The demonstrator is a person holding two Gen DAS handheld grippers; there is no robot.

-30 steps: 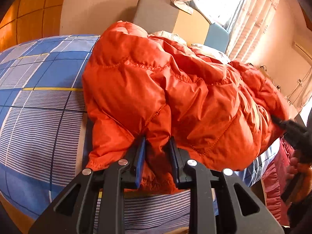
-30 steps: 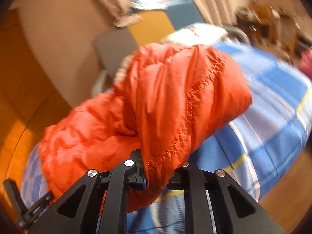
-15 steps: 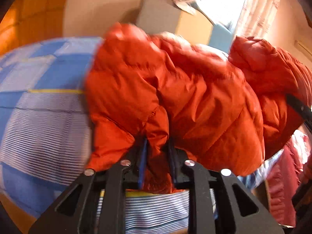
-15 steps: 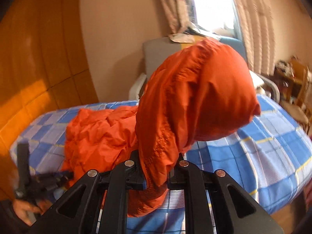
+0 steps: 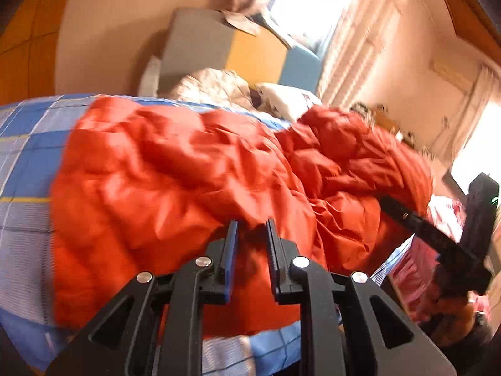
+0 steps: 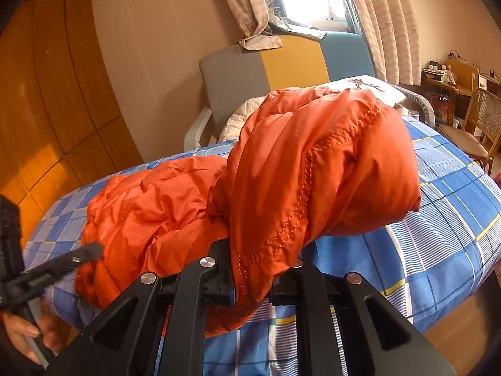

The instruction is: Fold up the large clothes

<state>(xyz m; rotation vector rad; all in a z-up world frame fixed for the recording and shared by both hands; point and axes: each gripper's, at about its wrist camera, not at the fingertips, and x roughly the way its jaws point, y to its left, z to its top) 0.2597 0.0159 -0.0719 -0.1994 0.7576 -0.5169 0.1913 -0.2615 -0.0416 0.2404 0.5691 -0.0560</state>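
While the right gripper [image 6: 250,277] clamps a stitched fold of the orange down jacket [image 6: 313,169], that fold stands lifted off the bed [image 6: 438,235] and droops over the jaws. Nearest in the left wrist view, the left gripper [image 5: 250,252] has its jaws set narrow with orange fabric between them (blur makes it impossible to tell whether the pads actually press on it). Beyond both grippers, the rest of the jacket lies crumpled on the blue checked bedspread. Farther back sit a pale quilted cover [image 6: 244,112], a grey, yellow and blue headboard [image 6: 281,69], and curtains [image 6: 385,22] beside a bright window.
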